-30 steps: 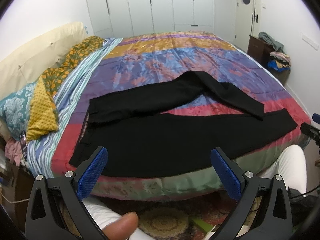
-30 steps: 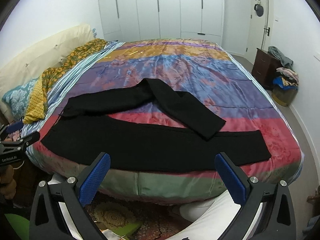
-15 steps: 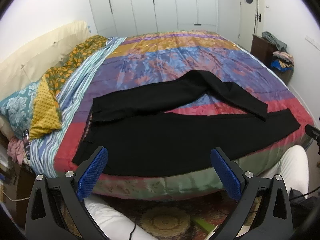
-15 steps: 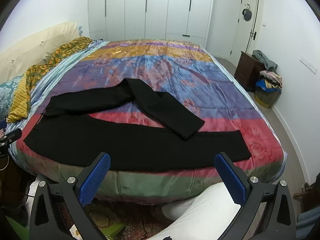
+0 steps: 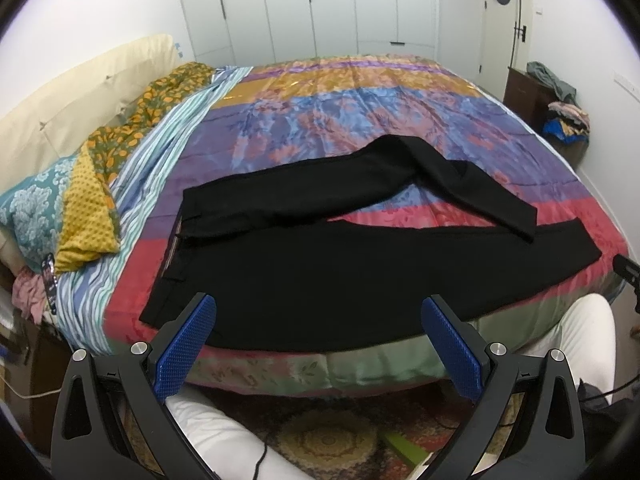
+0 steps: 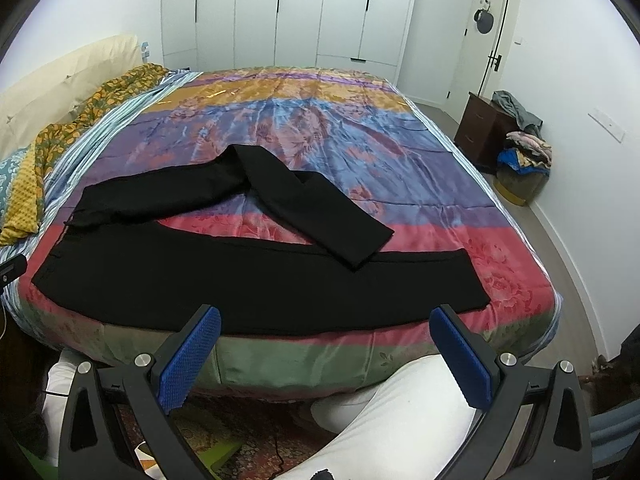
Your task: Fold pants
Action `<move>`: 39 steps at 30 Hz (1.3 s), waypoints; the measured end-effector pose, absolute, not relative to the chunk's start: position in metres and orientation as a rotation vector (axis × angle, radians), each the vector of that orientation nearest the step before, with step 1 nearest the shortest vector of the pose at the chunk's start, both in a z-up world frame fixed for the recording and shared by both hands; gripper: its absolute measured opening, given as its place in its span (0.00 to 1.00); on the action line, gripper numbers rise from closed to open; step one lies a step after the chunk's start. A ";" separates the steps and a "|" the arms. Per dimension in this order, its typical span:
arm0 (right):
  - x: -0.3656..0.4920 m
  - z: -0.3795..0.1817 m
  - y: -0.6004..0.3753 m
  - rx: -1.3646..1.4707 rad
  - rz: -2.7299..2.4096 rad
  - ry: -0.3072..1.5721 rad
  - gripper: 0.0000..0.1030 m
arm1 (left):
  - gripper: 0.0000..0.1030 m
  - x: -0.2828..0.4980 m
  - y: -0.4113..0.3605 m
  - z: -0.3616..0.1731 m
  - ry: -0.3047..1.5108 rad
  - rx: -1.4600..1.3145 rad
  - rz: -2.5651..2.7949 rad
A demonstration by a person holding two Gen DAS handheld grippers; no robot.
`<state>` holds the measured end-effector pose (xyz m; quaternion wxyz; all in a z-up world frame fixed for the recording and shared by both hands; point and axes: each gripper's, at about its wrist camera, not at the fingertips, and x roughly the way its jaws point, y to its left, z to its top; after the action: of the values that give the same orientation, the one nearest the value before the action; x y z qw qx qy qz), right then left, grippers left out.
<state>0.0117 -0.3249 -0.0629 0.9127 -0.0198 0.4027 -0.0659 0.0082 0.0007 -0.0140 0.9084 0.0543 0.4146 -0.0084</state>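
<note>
Black pants (image 5: 304, 280) (image 6: 224, 272), laid flat on the bed (image 5: 360, 128) (image 6: 320, 128) along its near edge. Waistband toward the pillow end of the bed; near leg straight along the bed's edge; far leg angled up the bed, then bent back so its cuff overlaps the near leg.

Bed cover: glossy quilt in broad bands, gold at the far end, then blue, purple, red, with green over the near side. Striped blue-and-white sheet (image 5: 160, 152) showing along the pillow side of the bed.

Pillows (image 5: 84, 204), at the head of the bed: one mustard with dots, one teal floral, one orange-flowered, a cream headboard cushion (image 5: 80, 92) behind them.

Left gripper (image 5: 318, 346): held off the bed's near edge, below the waistband end of the pants. Blue ribbed pads (image 5: 186, 352) spread wide apart, nothing between them.

Right gripper (image 6: 324, 354): held off the same edge, below the cuff end. Blue pads (image 6: 460, 360) likewise wide apart and empty, not touching the cloth.

Person: white-clad legs (image 6: 400, 408) (image 5: 576, 336) close against the bed's near side.

Patterned rug (image 5: 328, 436) on the floor under the bed's near side.

White wardrobe doors (image 6: 280, 12) beyond the far end of the bed.

Dark wooden nightstand (image 6: 484, 132) by the door side of the bed, with clothes heaped on and beside it.
</note>
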 end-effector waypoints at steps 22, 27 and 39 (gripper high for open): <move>0.011 -0.060 -0.316 -0.040 -0.080 0.814 1.00 | 1.00 0.013 0.004 -0.022 0.873 0.115 0.011; 0.010 -0.056 -0.318 -0.015 -0.071 0.789 1.00 | 1.00 0.014 0.002 -0.026 0.882 0.122 0.008; 0.014 -0.059 -0.312 -0.009 -0.043 0.799 1.00 | 1.00 0.016 -0.001 -0.024 0.876 0.137 0.006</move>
<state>0.0143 -0.3116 -0.0594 0.9211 -0.0045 0.3888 -0.0211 0.0158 -0.0014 -0.0242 0.9034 0.0662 0.4236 0.0027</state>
